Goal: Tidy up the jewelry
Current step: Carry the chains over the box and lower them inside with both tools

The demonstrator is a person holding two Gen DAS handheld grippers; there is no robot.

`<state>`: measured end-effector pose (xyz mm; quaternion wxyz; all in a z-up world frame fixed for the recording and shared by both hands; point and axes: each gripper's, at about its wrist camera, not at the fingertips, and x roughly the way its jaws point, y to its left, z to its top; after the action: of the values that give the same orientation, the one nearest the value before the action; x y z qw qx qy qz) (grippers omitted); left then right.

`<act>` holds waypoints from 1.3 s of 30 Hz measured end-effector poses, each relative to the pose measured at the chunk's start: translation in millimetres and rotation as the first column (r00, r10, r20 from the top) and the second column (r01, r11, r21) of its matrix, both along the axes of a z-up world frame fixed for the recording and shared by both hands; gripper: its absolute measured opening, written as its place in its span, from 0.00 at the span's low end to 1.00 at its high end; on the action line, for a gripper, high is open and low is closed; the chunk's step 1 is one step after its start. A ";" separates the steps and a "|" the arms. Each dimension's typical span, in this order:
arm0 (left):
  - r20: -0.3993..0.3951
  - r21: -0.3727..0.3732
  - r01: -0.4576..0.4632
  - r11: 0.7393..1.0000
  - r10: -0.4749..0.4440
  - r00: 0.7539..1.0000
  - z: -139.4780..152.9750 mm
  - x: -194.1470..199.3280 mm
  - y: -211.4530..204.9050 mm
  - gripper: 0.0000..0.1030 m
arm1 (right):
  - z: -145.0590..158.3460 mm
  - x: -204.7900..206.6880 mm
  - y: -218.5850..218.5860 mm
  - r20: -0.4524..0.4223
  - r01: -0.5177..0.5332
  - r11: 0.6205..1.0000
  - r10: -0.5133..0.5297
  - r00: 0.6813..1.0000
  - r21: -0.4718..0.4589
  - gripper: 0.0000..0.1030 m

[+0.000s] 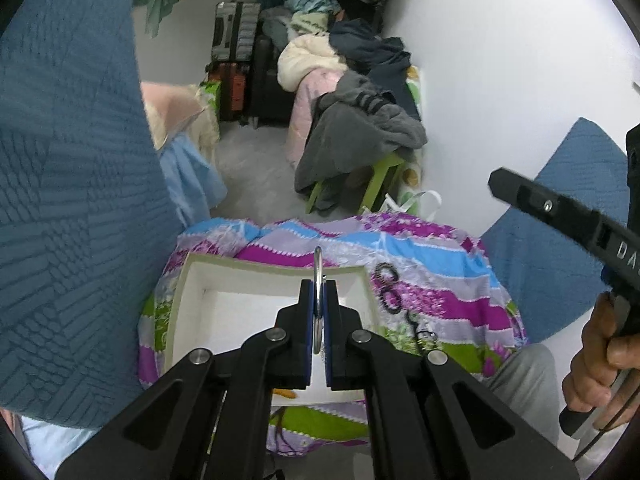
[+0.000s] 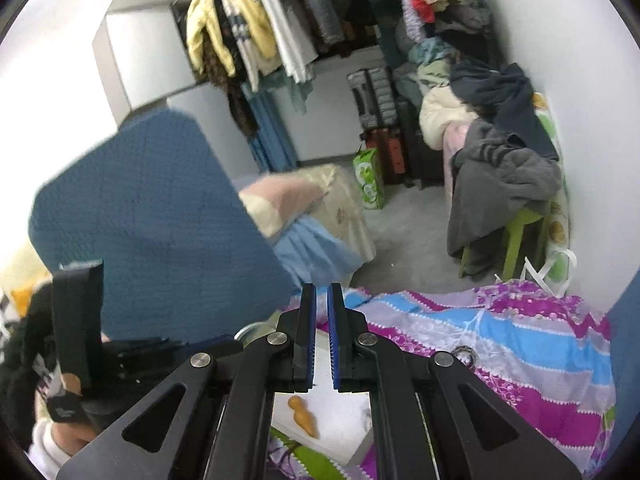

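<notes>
Nearest: my left gripper (image 1: 319, 316), clamped on a silver bangle (image 1: 318, 276), held upright over the white box (image 1: 188, 280). My right gripper (image 2: 321, 340): jaws nearly together, nothing between. In the box, one orange pendant (image 2: 303, 420); I judge sorting barely begun. Beside it on the patterned cloth (image 1: 440, 264), black beads (image 1: 389, 288) and a ring (image 2: 464, 354) wait. Beyond: blue cushion (image 1: 72, 200), clothes pile (image 1: 352, 132), crowding nothing.
</notes>
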<state>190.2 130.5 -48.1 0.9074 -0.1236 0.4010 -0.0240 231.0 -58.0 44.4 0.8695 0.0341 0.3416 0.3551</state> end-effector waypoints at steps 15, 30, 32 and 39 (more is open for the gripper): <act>-0.171 -0.056 -0.009 0.998 -0.001 0.985 -106.2 7.7 30.3 0.03 | -146.8 -0.1 39.2 -0.236 -0.009 0.981 -0.037 0.971 -0.192 0.04; -0.096 -0.054 -0.014 0.998 0.008 0.995 -77.9 2.2 13.5 0.38 | -106.1 -0.5 12.5 -0.151 -0.004 0.991 -0.017 0.988 -0.136 0.23; -0.075 -0.048 -0.013 0.999 0.010 0.997 -66.0 0.2 7.4 0.38 | -94.8 0.1 5.1 -0.137 0.000 0.993 -0.017 0.990 -0.121 0.23; 0.002 -0.045 -0.014 0.999 0.014 1.000 -31.5 -5.5 -16.6 0.38 | -62.9 -3.3 -28.8 -0.074 0.006 0.995 -0.013 0.997 -0.096 0.23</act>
<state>184.8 113.8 -79.6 0.9049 -0.1469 0.3986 -0.0267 227.7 -86.8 -18.5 0.8585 0.0072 0.3904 0.3326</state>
